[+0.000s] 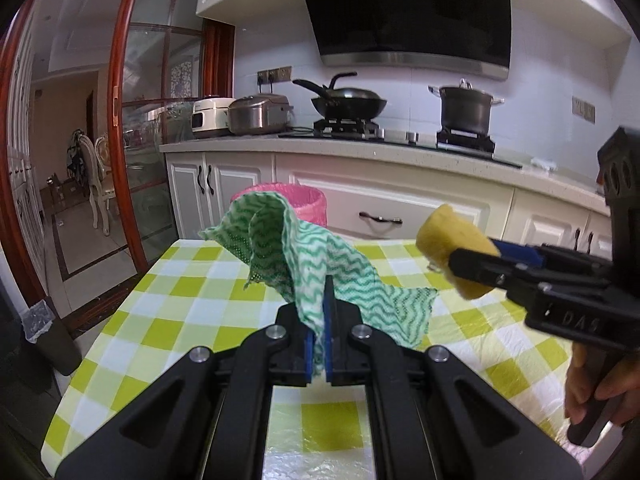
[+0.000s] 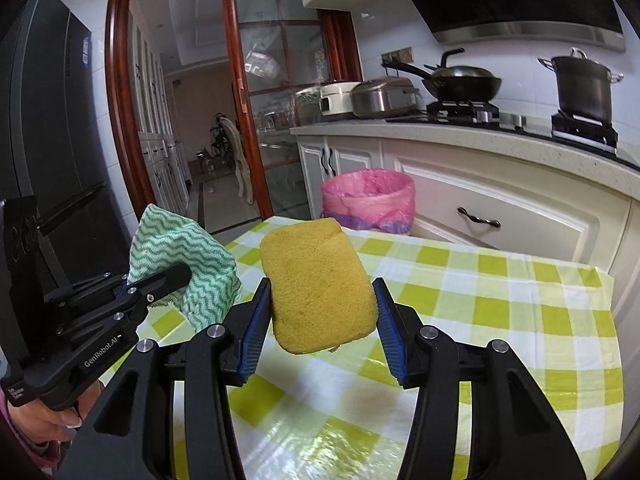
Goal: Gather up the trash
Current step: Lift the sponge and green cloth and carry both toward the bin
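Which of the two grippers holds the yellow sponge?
The right gripper, clamping the yellow sponge between its blue pads. The left gripper is pinched shut on the green wavy-striped cloth.

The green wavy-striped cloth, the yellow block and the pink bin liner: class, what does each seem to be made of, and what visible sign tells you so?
Green wavy-striped cloth: probably thin non-woven wipe fabric, matte; it drapes in limp folds.
Yellow block: likely foam sponge; porous, grainy, dull surface with rounded edges.
Pink bin liner: seemingly thin plastic film; crinkled, slightly glossy and translucent.
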Tool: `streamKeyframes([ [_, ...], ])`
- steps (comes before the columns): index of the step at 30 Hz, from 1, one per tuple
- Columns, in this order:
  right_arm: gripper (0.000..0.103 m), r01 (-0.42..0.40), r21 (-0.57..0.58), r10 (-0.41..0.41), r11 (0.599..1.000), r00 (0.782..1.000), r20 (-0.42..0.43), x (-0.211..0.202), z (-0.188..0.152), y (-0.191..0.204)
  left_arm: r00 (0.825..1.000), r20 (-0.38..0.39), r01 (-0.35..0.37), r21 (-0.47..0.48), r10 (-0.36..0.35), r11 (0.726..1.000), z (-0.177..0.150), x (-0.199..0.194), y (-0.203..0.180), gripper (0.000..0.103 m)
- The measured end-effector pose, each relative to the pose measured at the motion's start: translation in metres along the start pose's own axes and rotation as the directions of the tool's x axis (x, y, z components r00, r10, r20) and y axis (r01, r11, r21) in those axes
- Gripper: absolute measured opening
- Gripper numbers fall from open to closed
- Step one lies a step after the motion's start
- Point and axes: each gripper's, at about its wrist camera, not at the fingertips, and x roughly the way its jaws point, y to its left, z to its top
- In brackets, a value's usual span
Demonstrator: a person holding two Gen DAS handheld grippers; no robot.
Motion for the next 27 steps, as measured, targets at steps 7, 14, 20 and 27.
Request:
streamKeyframes([
  [7, 0.049, -0.006, -0.005, 0.006, 1.0, 1.0, 0.025, 0.009, 0.014, 0.013, 0.999, 0.038, 0.008, -0.046, -0.007, 0.999, 0.013, -0.001, 0.015, 0.004],
  [14, 0.049, -0.009, 0.001, 0.009, 1.0, 0.999, 0.039, 0.023, 0.031, 0.012, 0.998, 0.058, -0.001, -0.057, 0.005, 0.998, 0.029, 0.016, 0.022, 0.004],
  [20, 0.049, -0.014, -0.005, 0.015, 1.0, 0.999, 0.047, 0.038, 0.044, 0.009, 0.998, 0.067, 0.004, -0.052, 0.0, 0.999, 0.045, 0.034, 0.024, 0.004],
  [27, 0.049, -0.016, 0.001, 0.016, 1.0, 0.998, 0.059, 0.06, 0.065, -0.01, 0.998, 0.069, -0.003, -0.047, 0.006, 0.999, 0.063, 0.062, 0.032, 0.004],
])
